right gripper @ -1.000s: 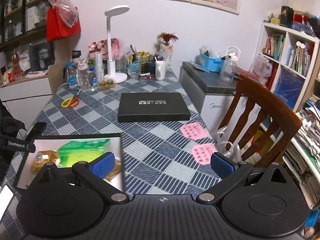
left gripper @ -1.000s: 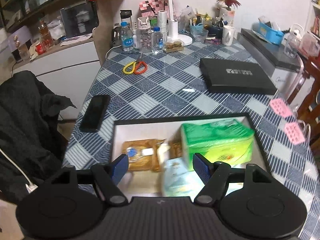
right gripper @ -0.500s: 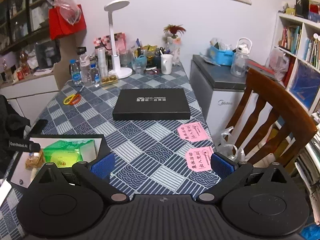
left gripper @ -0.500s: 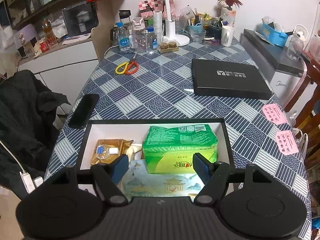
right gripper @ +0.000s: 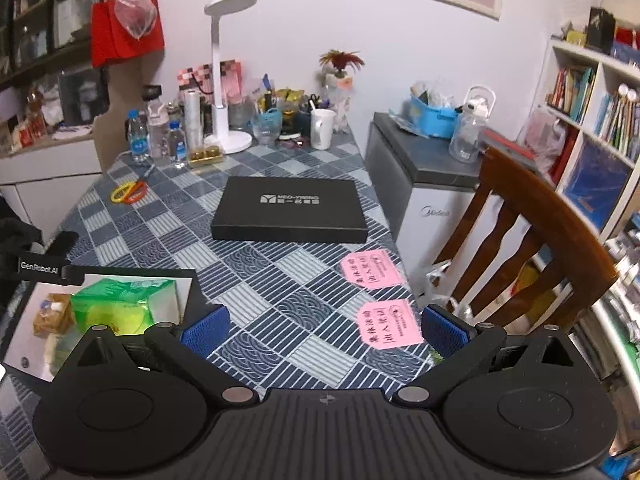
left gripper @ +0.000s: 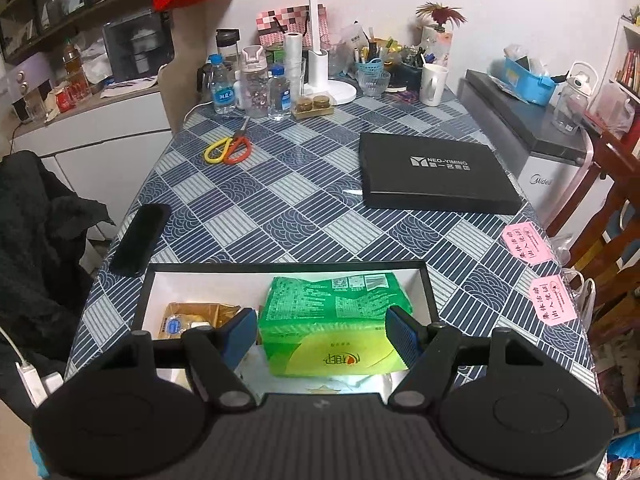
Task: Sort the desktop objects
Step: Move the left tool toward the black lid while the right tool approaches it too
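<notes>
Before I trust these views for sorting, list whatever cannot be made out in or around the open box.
- Open box: near wall, left wrist view, hidden behind left gripper.
- Light packet under green tissue pack: mostly covered, print unreadable.
- Bagged small bottle: label too small.
- Right wrist view: box's left part is cut off by the frame edge and covered by right gripper.

tissue pack [left gripper: 336,328] lies in the open box [left gripper: 288,268], right of a packet [left gripper: 192,318]; lid [left gripper: 436,176] behind.
</notes>
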Tool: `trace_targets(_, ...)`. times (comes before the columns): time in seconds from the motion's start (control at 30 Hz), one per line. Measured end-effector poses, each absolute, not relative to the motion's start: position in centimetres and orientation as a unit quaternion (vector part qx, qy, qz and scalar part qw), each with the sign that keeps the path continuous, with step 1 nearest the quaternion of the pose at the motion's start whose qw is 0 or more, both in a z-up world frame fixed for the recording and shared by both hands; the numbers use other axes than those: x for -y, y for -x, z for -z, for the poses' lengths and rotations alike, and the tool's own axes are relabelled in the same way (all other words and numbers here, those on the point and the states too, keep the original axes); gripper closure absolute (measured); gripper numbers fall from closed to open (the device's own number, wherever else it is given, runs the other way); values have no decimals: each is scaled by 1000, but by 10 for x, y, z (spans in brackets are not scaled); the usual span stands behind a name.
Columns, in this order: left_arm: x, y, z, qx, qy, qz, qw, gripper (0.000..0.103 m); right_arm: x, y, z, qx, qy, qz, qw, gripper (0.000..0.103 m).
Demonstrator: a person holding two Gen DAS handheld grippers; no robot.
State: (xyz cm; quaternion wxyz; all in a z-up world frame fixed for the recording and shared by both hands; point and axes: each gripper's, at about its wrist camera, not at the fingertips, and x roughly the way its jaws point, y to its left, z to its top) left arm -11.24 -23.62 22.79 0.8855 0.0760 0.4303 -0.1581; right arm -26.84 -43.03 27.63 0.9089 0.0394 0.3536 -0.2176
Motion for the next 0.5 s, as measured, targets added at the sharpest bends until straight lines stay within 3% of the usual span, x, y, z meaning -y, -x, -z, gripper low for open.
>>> trace_targets(0.5, 239, 99, -214, -439, -89, 177, 876, 19, 415, 247, -268, -368, -28, 224, 902, 0)
